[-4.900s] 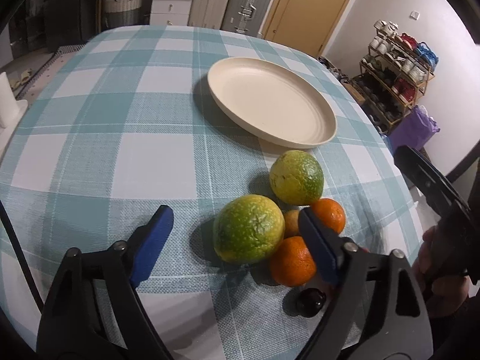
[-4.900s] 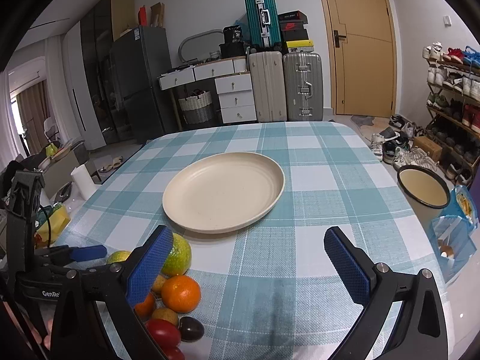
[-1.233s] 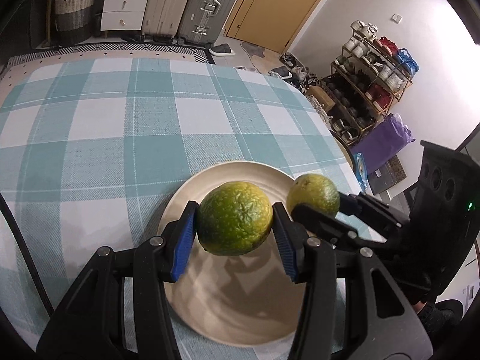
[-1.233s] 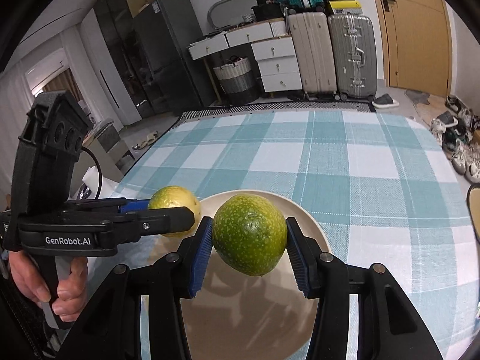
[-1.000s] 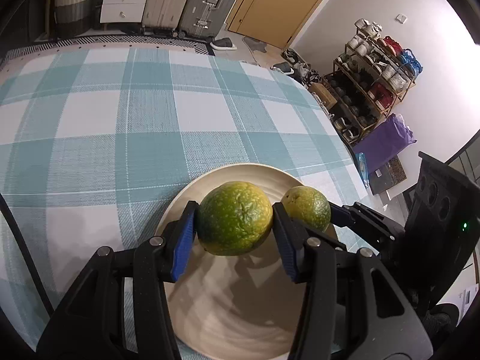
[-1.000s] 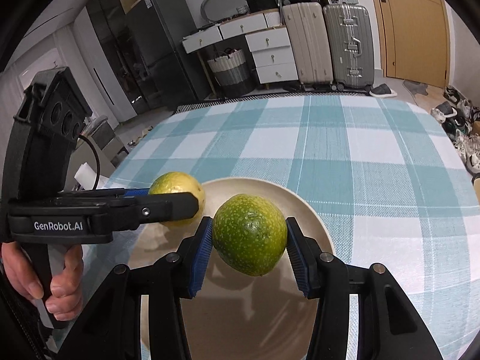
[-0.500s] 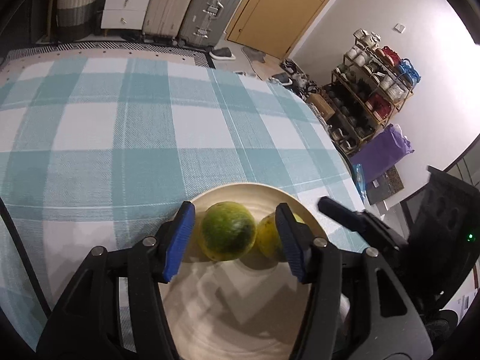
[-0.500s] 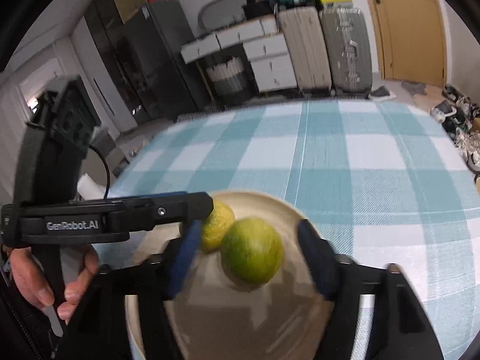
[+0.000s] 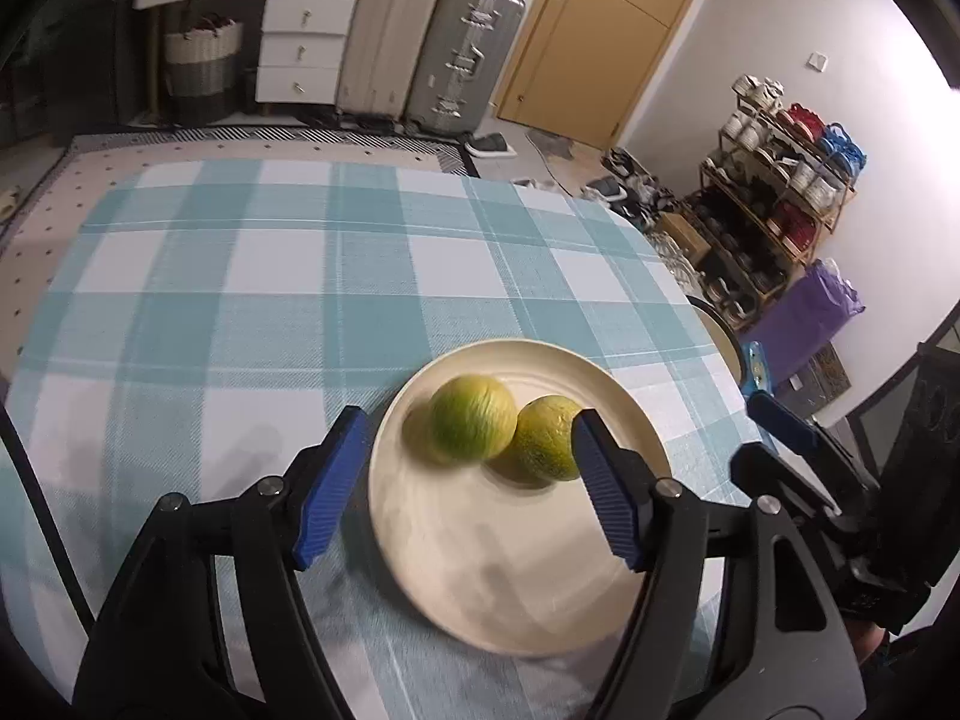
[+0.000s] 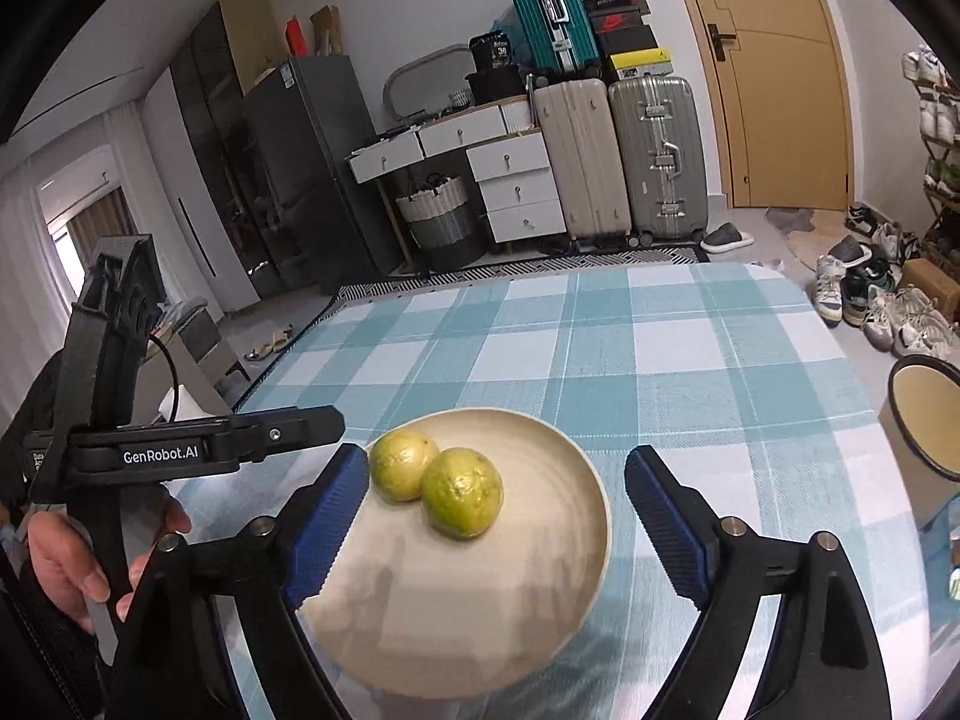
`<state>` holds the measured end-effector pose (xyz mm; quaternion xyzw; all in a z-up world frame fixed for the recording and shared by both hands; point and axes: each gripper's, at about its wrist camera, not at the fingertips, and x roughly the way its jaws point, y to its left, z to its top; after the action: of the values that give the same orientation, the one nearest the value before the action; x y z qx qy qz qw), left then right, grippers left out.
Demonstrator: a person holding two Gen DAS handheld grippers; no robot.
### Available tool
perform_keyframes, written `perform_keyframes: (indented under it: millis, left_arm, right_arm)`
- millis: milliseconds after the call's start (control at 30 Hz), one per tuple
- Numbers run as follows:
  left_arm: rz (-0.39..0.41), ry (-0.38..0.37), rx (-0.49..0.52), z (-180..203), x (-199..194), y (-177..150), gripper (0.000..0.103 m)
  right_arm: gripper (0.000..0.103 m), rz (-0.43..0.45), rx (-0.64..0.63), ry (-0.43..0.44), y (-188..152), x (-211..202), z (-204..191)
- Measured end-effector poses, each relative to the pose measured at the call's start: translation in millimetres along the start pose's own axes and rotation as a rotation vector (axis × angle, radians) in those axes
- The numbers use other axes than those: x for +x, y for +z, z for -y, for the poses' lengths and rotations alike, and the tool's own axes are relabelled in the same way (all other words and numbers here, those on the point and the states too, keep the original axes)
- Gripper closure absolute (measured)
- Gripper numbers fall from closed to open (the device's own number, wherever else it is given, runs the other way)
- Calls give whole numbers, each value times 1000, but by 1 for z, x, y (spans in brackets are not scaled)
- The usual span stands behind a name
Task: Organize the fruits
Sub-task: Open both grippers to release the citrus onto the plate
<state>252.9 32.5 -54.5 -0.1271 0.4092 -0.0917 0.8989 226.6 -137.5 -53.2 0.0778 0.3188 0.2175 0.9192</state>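
Both green citrus fruits have left my claws since a second ago, when each was clamped and hanging over the dish; now they sit on the round cream plate (image 9: 600,612), touching each other, toward its 11 o'clock side as my left camera sees it. Nearest my left claw is the greener, rough-skinned fruit (image 9: 473,426), and the yellower, duller one (image 9: 549,445) leans against it at its 3 o'clock. Seen from the right camera, the same plate (image 10: 558,588) carries the pair at about 10 o'clock of its middle.

My left claw (image 9: 468,480) is spread wide and empty, its blue pads flanking the plate's near half. Likewise, my right claw (image 10: 495,531) stands wide and holds nothing.

I judge these fruits firm and fairly weighty, with pebbled rind that grips well against ribbed pads. They are round, though, so they can roll on the smooth plate or on the teal-and-white checked tablecloth (image 9: 240,312). Any similar fruit I would take across its widest part, pads level on opposite sides, squeezing just enough to hold without bruising. No other fruit shows in either camera now, so I cannot tell what remains to fetch.
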Motion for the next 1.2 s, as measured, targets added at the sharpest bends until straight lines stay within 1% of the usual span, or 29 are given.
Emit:
perform_keyframes:
  millis: [33, 167, 200, 233, 267, 367, 500, 667, 867, 933, 967, 1000, 1100, 1200]
  left_arm:
    - [4, 9, 4, 1, -6, -4, 32]
    - [23, 38, 32, 8, -31, -22, 28]
    - [28, 44, 37, 10, -36, -25, 27]
    - [33, 52, 41, 12, -43, -29, 25]
    - [39, 57, 44, 13, -49, -33, 23]
    - [55, 69, 52, 18, -65, -45, 23]
    - [63, 93, 61, 21, -80, -59, 19]
    - [65, 114, 81, 26, -96, -78, 19]
    - [71, 114, 79, 29, -112, -102, 11]
    - [79, 114, 78, 30, -117, -109, 7]
    - [86, 114, 76, 31, -120, -113, 3]
    - [95, 113, 74, 31, -124, -118, 1]
    - [107, 101, 67, 32, -133, -128, 1]
    - [90, 94, 61, 31, -136, -140, 1]
  right_arm:
    - [10, 4, -3, -1, -2, -5, -2]
    - [8, 17, 0, -4, -8, -23, -11]
    - [4, 17, 3, -3, -9, -26, -13]
    - [3, 22, 5, -4, -11, -30, -15]
    - [3, 27, 4, -2, -13, -35, -18]
    - [2, 33, -4, 3, -18, -45, -25]
    - [1, 43, -18, 9, -27, -62, -35]
    - [0, 52, -40, 4, -36, -80, -43]
    - [0, 57, -43, 9, -45, -97, -48]
    - [0, 63, -42, 5, -49, -103, -51]
    - [0, 65, -39, 6, -51, -105, -52]
    - [0, 67, -35, 10, -54, -109, -53]
    - [0, 69, -32, 11, -62, -115, -59]
    - [0, 67, -44, 8, -71, -121, -64]
